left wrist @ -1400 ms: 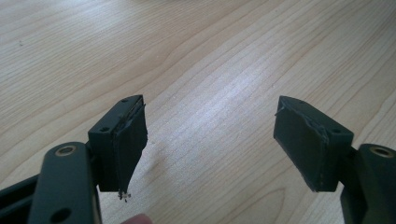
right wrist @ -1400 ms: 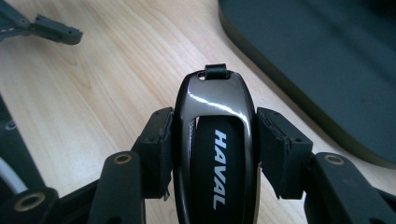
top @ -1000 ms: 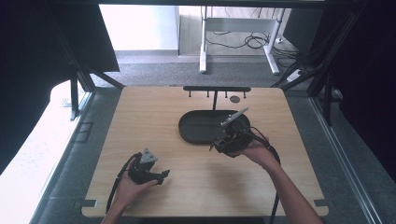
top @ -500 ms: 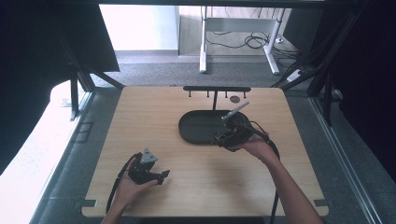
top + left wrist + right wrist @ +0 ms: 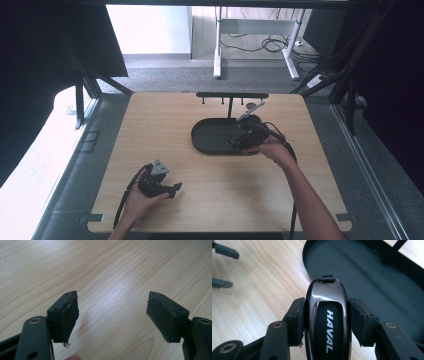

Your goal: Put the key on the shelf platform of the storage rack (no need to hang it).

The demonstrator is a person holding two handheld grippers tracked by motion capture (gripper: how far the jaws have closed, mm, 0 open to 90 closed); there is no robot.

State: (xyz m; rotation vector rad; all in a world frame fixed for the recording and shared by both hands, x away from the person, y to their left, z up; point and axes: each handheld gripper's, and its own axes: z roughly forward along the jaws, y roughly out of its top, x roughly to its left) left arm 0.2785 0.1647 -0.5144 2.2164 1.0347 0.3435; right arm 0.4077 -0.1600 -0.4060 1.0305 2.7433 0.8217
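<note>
- Key fob [image 5: 327, 315], glossy black with HAVAL lettered down its middle, sits clamped between my right gripper's [image 5: 325, 317] jaws, both pads pressing its sides, its small loop end pointing away from me.
- It hangs over the near rim of the oval black tray [image 5: 372, 277], partly above the wooden table [image 5: 262, 277] and just short of the tray floor.
- Judging by this, I am mid-carry, bringing the fob to the tray or to the hook rack [image 5: 232, 95] behind it; I cannot tell which.
- Next I need a short push forward, then a gentle lowering before I let the jaws part.
- My left gripper [image 5: 159, 183] rests low on the table near my side, jaws spread wide on nothing.
- Count: one fob, one tray, one rack, two grippers.
</note>
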